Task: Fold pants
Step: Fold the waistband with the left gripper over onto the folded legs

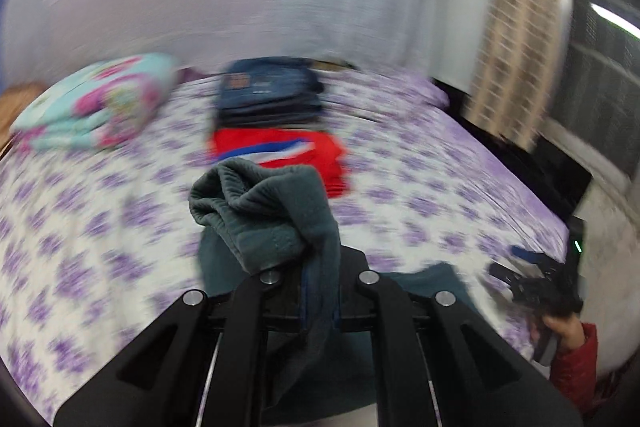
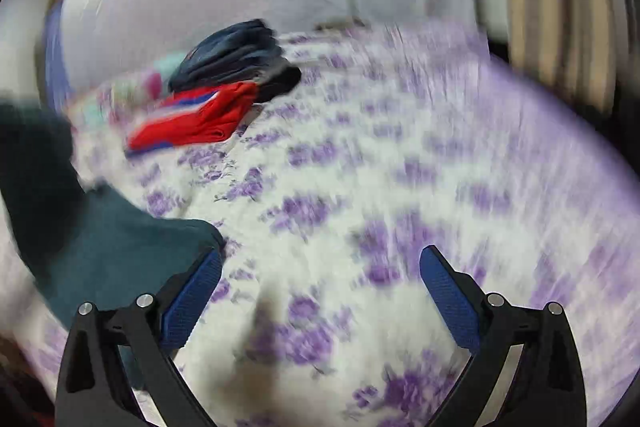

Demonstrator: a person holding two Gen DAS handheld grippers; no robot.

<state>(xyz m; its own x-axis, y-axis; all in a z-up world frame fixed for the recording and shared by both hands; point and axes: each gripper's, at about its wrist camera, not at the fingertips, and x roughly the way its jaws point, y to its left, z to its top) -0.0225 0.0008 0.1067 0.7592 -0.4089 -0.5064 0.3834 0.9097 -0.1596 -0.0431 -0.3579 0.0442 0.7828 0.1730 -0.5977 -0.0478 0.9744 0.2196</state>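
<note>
Gripping a bunched fold of the teal pants [image 1: 264, 211], the left gripper [image 1: 316, 267] has its fingers clenched on the cloth, which rises in a crumpled wad above the jaws while more of it hangs down between the linkages toward the purple-flowered bedsheet [image 1: 420, 187]. Seen from the right wrist, the rest of the pants [image 2: 120, 251] lies spread on the sheet at the lower left, its edge touching the left blue pad [image 2: 192, 291] of the right gripper [image 2: 320, 267], whose fingers stand wide apart and hold nothing. Farther up the bed sit a folded red garment [image 1: 280, 151] and a stack of dark jeans [image 1: 268, 95], with a pastel floral blanket [image 1: 100, 103] off to the left. Both views are heavily smeared, which suggests fast motion. The main risk, as I judge it, is that the wadded hold lets layers slip unevenly, so the fold comes out skewed or creased; the free end may also drag and rumple on the sheet, or swing into the red garment just beyond it.
</note>
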